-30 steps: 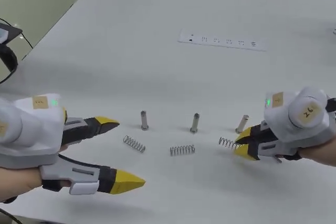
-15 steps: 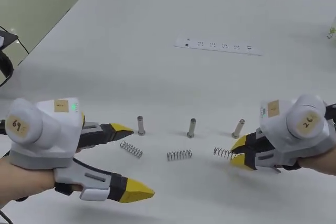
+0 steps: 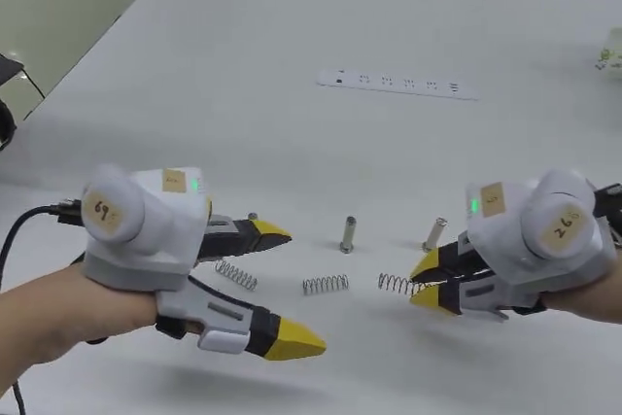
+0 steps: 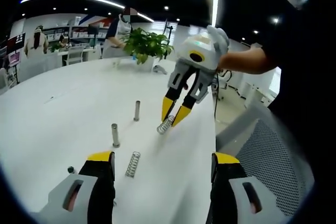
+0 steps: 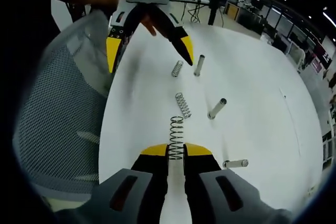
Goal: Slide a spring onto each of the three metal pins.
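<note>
Three short metal pins stand in a row on the white table: the left pin (image 3: 253, 217) peeks out behind my left gripper, then the middle pin (image 3: 347, 235) and the right pin (image 3: 433, 233). The left spring (image 3: 236, 274) and the middle spring (image 3: 325, 285) lie flat in front of them. My right gripper (image 3: 428, 281) is shut on one end of the right spring (image 3: 394, 283), which sticks out ahead between its jaws (image 5: 176, 135). My left gripper (image 3: 284, 289) hangs open over the left spring, nothing between its fingers (image 4: 102, 160).
A white power strip (image 3: 397, 84) lies farther back on the table. A mesh chair (image 5: 58, 103) stands at the near table edge. A potted plant (image 4: 147, 45) sits at the table's right end.
My left gripper has moved right and forward, now covering most of the left pin. The right gripper has kept hold of its spring and shifted slightly left.
</note>
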Demonstrator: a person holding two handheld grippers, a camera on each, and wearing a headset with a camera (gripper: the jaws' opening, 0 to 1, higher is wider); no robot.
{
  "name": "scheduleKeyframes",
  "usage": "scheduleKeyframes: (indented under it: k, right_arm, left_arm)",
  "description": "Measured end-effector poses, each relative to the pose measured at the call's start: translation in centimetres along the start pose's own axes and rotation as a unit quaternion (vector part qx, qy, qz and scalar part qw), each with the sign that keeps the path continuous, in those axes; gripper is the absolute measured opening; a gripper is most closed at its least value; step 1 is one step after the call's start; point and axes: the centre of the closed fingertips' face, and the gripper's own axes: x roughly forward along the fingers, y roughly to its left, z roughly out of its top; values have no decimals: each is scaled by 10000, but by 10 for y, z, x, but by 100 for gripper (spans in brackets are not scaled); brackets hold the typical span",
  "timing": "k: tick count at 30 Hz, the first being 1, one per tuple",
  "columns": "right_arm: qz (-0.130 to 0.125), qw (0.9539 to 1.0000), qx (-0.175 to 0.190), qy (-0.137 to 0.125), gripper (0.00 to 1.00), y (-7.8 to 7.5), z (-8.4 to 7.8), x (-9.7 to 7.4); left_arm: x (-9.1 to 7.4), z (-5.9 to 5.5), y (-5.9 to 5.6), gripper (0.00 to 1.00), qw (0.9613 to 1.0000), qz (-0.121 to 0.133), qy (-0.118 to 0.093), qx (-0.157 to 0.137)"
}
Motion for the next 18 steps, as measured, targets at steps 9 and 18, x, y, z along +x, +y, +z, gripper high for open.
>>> scheduleKeyframes:
  k: [9,18]
  right_arm:
    - [49,9999,-103,-11,8,2,5,-2]
    - [99,9995,-296,-34,8,7,15,-5]
  left_arm:
    - [21,9,-4,56,9996,-208,-69,171]
    - [37,18,-4,47,9990,-289,-267,195]
